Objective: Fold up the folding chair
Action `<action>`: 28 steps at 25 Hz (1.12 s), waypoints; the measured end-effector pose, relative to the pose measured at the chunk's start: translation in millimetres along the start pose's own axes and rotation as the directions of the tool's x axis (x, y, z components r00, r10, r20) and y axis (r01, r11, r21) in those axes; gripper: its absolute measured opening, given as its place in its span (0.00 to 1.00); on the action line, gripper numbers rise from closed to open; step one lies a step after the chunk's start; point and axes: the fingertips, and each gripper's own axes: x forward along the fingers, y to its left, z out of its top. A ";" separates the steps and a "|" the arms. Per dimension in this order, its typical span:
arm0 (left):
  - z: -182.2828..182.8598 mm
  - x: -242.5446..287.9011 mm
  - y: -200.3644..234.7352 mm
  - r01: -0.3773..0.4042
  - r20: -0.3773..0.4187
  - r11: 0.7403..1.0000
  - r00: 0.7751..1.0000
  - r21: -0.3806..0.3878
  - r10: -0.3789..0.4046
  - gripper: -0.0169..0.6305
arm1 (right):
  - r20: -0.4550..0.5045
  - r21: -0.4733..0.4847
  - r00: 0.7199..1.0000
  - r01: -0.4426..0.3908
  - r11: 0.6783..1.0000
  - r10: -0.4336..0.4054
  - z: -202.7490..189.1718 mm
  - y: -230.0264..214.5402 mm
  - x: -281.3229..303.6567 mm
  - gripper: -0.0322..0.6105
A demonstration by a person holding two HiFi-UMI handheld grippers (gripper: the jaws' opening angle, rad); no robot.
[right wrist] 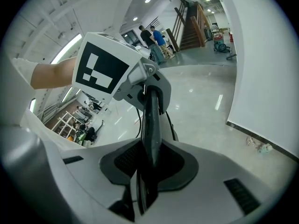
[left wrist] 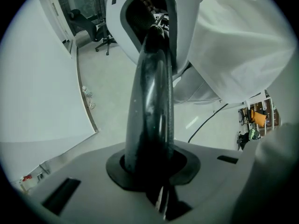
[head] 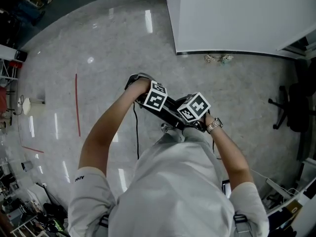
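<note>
Folding chair (left wrist: 150, 92): one, seemingly clamped by left claw (left wrist: 152, 164) and right claw (right wrist: 149, 158).

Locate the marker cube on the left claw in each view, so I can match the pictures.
Head view: the left claw's marker cube sits just left of centre, beside the right claw's cube.
Left gripper view: not in it.
Right gripper view: the marker cube fills the upper left, by a bare forearm.
Shared landmark: the scraps at the foot of the white wall.
</note>
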 end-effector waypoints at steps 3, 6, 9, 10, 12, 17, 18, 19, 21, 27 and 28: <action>14.2 -0.9 9.7 0.015 -0.015 1.000 1.000 -0.007 -0.016 0.14 | 0.009 0.001 1.000 -0.029 1.000 0.029 -9.7 -11.4 -11.0 0.20; 29.6 -2.0 20.1 0.039 -0.029 0.999 0.999 -0.016 -0.039 0.14 | 0.009 -0.001 0.998 -0.055 0.999 0.055 -19.6 -24.5 -23.4 0.20; 46.0 -4.3 29.3 0.063 -0.048 0.998 0.997 -0.027 -0.064 0.13 | 0.010 -0.004 0.997 -0.076 0.997 0.076 -30.7 -37.1 -37.1 0.20; 51.7 -4.8 32.0 0.069 -0.053 0.997 0.996 -0.030 -0.071 0.13 | 0.012 -0.005 0.996 -0.083 0.997 0.083 -34.7 -40.6 -41.3 0.20; 63.9 -5.3 37.8 0.078 -0.061 0.996 0.995 -0.034 -0.080 0.13 | 0.017 -0.006 0.995 -0.096 0.995 0.096 -43.2 -47.6 -49.8 0.20; 90.5 -9.8 51.4 0.093 -0.084 0.995 0.992 -0.026 -0.095 0.13 | 0.024 -0.020 0.992 -0.126 0.992 0.126 -60.9 -62.3 -70.7 0.20; 94.3 -10.6 53.5 0.092 -0.085 0.995 0.992 -0.029 -0.094 0.12 | 0.023 -0.026 0.991 -0.128 0.991 0.129 -63.3 -64.8 -73.5 0.20; 97.7 -11.0 55.8 0.090 -0.084 0.995 0.992 -0.035 -0.092 0.12 | 0.021 -0.032 0.992 -0.126 0.992 0.126 -65.4 -68.1 -75.9 0.20; 104.3 -11.0 61.8 0.089 -0.078 0.994 0.993 -0.068 -0.094 0.12 | 0.016 -0.057 0.994 -0.105 0.993 0.106 -68.5 -78.2 -81.6 0.20; 117.6 -18.5 85.7 0.068 -0.044 0.988 0.996 -0.140 -0.075 0.12 | -0.032 -0.122 0.993 -0.118 0.985 0.115 -65.0 -103.1 -101.8 0.20; 117.2 -20.3 88.7 0.055 -0.036 0.990 0.998 -0.126 -0.060 0.12 | -0.034 -0.113 0.992 -0.123 0.986 0.119 -62.8 -102.4 -103.9 0.20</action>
